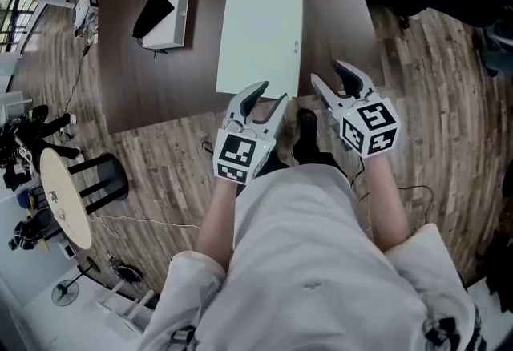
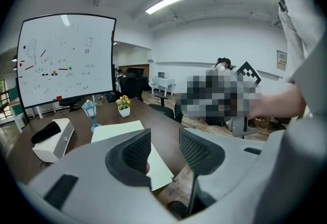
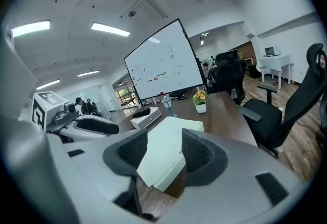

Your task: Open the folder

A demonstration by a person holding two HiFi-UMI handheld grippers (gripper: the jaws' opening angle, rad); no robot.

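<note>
Folder: the folder (image 1: 260,43) lies closed at the table's (image 1: 160,93) near edge.
Grippers: my left gripper (image 1: 269,94) and right gripper (image 1: 326,71) hover there, jaws apart, empty.
Approach: I'd nip only the top cover's edge.

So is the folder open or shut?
Shut. The pale green folder lies flat on the table, cover down; the left hand-held gripper and the right hand-held gripper, both open, grip nothing.

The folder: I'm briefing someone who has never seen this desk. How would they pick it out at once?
Find the dark wooden table. The folder lies flat near its front edge. It is the only pale green rectangle, larger and flatter than the white box to its left.
</note>
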